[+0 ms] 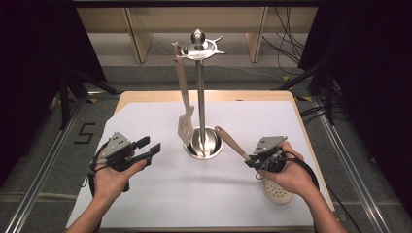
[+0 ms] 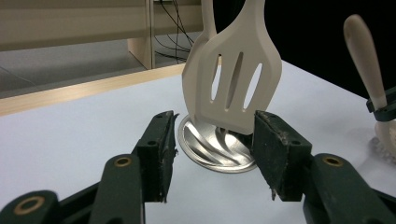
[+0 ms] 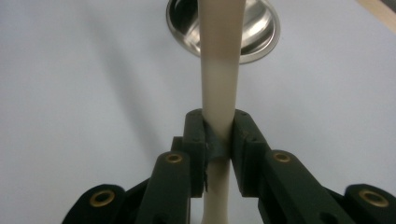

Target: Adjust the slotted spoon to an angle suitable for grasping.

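Nearest the person, the right claw (image 1: 251, 161) is clenched on the handle of a pale skimmer (image 1: 241, 151), gripping it partway along; the perforated head rests on the white tabletop (image 1: 194, 194) under the right hand (image 1: 286, 172), and the brown-tipped handle end points up toward the stand. In the right gripper view the handle (image 3: 218, 93) runs straight up between the jaws, which pinch it on a narrow stretch of pad. The handle is round and smooth, so it could well twist or slide in that grip once the head leaves the tabletop, and the heavier head would then swing down. On the other side, the left claw (image 1: 145, 151) is released, jaws spread and holding nothing, aimed at the stand's base. In the left gripper view the slotted spatula (image 2: 233, 79) hangs just beyond the jaws, over the steel base (image 2: 215, 149). A careless move forward by that claw could knock the spatula and set it swinging or lift it off its hook. Farther off, the utensil stand (image 1: 199, 97) rises on a slim pole to a ring of hooks (image 1: 200, 48) at the top. The likely trouble is there: raising the skimmer to a free hook could bump the pole or the hanging spatula, and a sideways shove high up could rock the stand, since its base is small for its height.
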`<state>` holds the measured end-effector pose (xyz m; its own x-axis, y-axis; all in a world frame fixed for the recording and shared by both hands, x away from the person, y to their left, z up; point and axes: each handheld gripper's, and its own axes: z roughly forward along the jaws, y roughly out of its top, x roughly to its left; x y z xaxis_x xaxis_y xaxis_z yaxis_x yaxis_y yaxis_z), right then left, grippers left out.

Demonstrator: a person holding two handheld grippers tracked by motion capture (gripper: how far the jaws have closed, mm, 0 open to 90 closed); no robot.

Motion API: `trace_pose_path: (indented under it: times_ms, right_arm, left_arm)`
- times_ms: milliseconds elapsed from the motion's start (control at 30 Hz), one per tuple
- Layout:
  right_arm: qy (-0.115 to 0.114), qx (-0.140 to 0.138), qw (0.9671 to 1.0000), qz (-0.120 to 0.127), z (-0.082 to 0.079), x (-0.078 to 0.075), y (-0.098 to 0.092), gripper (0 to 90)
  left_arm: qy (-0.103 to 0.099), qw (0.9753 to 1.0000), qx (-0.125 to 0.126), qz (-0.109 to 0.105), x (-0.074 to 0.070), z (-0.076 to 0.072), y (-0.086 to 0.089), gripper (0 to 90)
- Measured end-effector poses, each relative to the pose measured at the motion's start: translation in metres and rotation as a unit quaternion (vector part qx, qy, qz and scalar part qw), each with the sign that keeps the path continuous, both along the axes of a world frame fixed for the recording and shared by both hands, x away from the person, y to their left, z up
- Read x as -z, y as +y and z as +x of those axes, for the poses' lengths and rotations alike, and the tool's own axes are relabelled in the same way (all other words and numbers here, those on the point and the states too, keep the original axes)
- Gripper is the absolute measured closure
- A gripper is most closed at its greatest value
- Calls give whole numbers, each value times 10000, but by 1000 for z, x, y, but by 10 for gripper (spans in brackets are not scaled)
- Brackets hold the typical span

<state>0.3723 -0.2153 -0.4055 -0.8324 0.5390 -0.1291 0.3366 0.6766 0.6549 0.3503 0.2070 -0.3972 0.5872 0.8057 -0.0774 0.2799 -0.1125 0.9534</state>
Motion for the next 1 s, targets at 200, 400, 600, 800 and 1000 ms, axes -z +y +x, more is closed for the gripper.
trace_pose_path:
  times_ms: [200, 400, 600, 800, 1000]
  right_arm:
    - [-123, 207, 9991, 347, -3, -7, -5, 784]
    - [-299, 286, 9969, 675, -5, -12, -8, 784]
    - [-540, 413, 9933, 933, -6, -17, -10, 785]
    - [-690, 500, 9904, 1090, -8, -22, -8, 785]
    - [-901, 614, 9859, 1271, -8, -27, -5, 786]
  left_arm:
    - [25, 10000, -14, -14, 0, -1, -1, 486]
    - [11, 10000, -47, -56, -3, -1, 0, 486]
    - [-110, 9999, 27, -62, -4, 1, 1, 486]
    - [-31, 9999, -104, -75, -7, -2, 3, 485]
    - [-77, 9999, -103, -99, -9, -3, 2, 485]
